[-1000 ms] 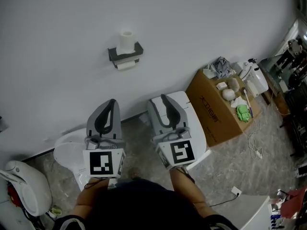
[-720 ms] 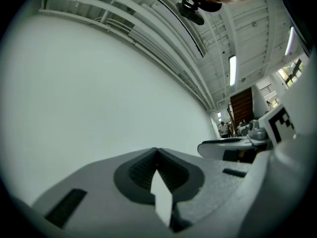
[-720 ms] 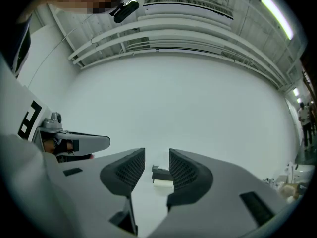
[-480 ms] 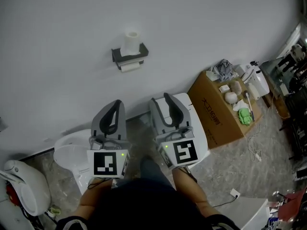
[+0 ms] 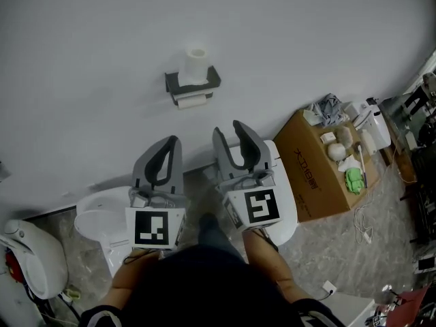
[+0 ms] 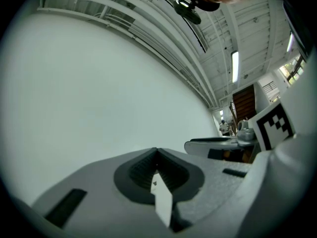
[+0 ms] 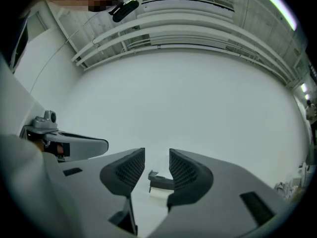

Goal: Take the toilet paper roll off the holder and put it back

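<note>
Finishes: mostly matt, one glossy item
Soft white paper is noted on the toilet paper roll; holder dark, matt; cardboard box at right plain brown; toilet lower left glossy white.

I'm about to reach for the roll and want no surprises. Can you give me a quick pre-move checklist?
1. Right gripper jaws apart and empty: ok.
2. Left gripper empty: ok, jaws shut on nothing.
3. Toilet paper roll seated under the holder: ok.
4. Holder framed between the right jaws: ok.
5. Nothing loose to knock over: not ok, spare roll stands on top.
6. Grippers at the roll: not ok, both are short of it.
</note>
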